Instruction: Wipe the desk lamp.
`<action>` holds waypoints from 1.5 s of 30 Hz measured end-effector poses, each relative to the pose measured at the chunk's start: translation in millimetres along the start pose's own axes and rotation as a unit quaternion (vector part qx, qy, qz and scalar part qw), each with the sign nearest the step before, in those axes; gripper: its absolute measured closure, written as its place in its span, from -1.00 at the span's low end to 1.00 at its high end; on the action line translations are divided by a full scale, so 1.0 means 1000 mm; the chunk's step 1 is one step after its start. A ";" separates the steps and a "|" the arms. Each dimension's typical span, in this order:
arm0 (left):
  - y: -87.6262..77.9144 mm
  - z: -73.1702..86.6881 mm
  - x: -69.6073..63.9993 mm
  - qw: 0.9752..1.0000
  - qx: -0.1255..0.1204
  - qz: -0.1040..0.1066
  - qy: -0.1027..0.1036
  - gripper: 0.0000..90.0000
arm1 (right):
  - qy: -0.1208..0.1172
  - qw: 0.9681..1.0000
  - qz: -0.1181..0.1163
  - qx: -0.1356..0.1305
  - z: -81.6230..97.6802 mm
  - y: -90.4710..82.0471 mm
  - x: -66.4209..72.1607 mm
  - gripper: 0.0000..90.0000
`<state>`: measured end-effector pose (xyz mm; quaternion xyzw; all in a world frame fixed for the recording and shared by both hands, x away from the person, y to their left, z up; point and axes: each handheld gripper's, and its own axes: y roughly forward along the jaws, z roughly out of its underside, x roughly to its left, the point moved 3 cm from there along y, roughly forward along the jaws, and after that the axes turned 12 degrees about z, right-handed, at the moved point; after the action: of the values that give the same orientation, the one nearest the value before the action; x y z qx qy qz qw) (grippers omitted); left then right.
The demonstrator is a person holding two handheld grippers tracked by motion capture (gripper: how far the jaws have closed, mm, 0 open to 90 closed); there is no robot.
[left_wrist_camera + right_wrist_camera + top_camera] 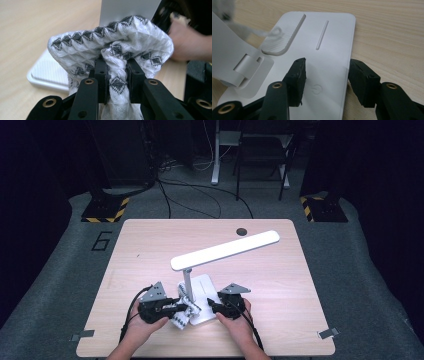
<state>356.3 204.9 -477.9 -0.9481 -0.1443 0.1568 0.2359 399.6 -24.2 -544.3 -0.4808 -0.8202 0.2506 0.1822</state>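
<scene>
A white desk lamp stands on the table, with a long head (225, 249), a post (187, 282) and a flat base (204, 285). My left gripper (181, 306) is shut on a bunched white cloth with grey diamonds (181, 316). In the left gripper view the cloth (112, 42) bulges out past the left gripper (116, 72) against the lamp post (127, 10), above the base (47, 72). My right gripper (212, 306) is open at the base's near right corner. In the right gripper view the right gripper (325, 72) has one fingertip (298, 72) on the base (332, 42) and the other beside its edge.
The lamp's hinge (247, 66) and a power symbol (316, 89) lie close to my right jaws. The wooden table (280, 285) has a round cable hole (241, 231) at the back. Stand feet and cables lie on the floor beyond it.
</scene>
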 end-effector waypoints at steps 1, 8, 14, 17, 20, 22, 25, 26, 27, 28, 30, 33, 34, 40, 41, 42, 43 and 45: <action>0.004 0.006 0.002 1.000 0.007 0.001 -0.003 0.66 | 0.001 1.000 0.000 -0.001 0.000 0.000 0.000 0.06; 0.016 0.019 0.008 0.999 0.040 -0.002 -0.006 0.66 | 0.001 1.000 0.000 0.001 0.000 0.000 0.000 0.06; -0.004 -0.009 0.002 1.000 0.021 -0.008 0.010 0.66 | -0.005 1.000 0.000 0.001 0.000 0.000 0.000 0.06; -0.019 -0.032 -0.005 1.000 0.010 -0.005 0.017 0.66 | -0.003 1.000 0.002 -0.002 0.000 0.000 0.000 0.06; -0.034 -0.055 -0.011 0.999 0.003 -0.005 0.034 0.66 | -0.002 1.000 0.002 -0.002 0.000 0.000 0.000 0.06; -0.041 -0.066 -0.014 0.999 -0.008 -0.003 0.037 0.66 | -0.002 1.000 0.002 -0.002 0.000 0.000 0.000 0.06; -0.050 -0.079 -0.018 0.999 -0.021 -0.005 0.044 0.66 | -0.003 1.000 0.003 -0.003 0.000 0.000 0.000 0.06; -0.053 -0.083 -0.019 0.999 -0.025 -0.005 0.044 0.66 | -0.003 1.000 0.003 -0.003 0.000 0.000 0.000 0.06; -0.055 -0.087 -0.021 0.999 -0.029 -0.005 0.045 0.66 | -0.002 1.000 0.002 -0.003 0.000 0.000 0.000 0.06; -0.057 -0.090 -0.021 0.998 -0.027 -0.007 0.050 0.66 | -0.003 1.000 0.002 -0.003 0.000 0.000 0.000 0.06; -0.061 -0.096 -0.024 0.998 -0.033 -0.006 0.051 0.66 | -0.003 1.000 0.003 -0.003 0.000 0.000 0.000 0.06; -0.065 -0.103 -0.026 0.998 -0.038 -0.004 0.050 0.66 | -0.003 1.000 0.003 -0.003 0.000 0.000 0.000 0.06; -0.067 -0.106 -0.026 0.998 -0.037 -0.002 0.053 0.67 | -0.003 1.000 0.003 -0.003 0.000 0.000 0.000 0.06; -0.070 -0.115 -0.031 0.998 -0.037 0.004 0.046 0.67 | 0.000 1.000 0.003 -0.004 0.000 0.000 0.000 0.06; -0.071 -0.116 -0.031 0.998 -0.032 0.005 0.051 0.67 | 0.000 1.000 0.002 -0.004 0.000 0.000 0.000 0.06; -0.071 -0.117 -0.032 0.998 -0.036 0.006 0.047 0.67 | 0.001 1.000 0.002 -0.004 0.000 0.000 0.000 0.06; -0.072 -0.118 -0.031 0.998 -0.034 0.007 0.050 0.67 | 0.001 1.000 0.002 -0.004 0.000 0.000 0.000 0.06; -0.073 -0.120 -0.032 0.998 -0.038 0.011 0.048 0.67 | 0.001 1.000 0.003 -0.004 0.000 0.000 0.000 0.06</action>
<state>356.8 207.5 -333.7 -0.9643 -0.1283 0.1079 0.2049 399.6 -24.0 -544.2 -0.4841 -0.8199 0.2472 0.1799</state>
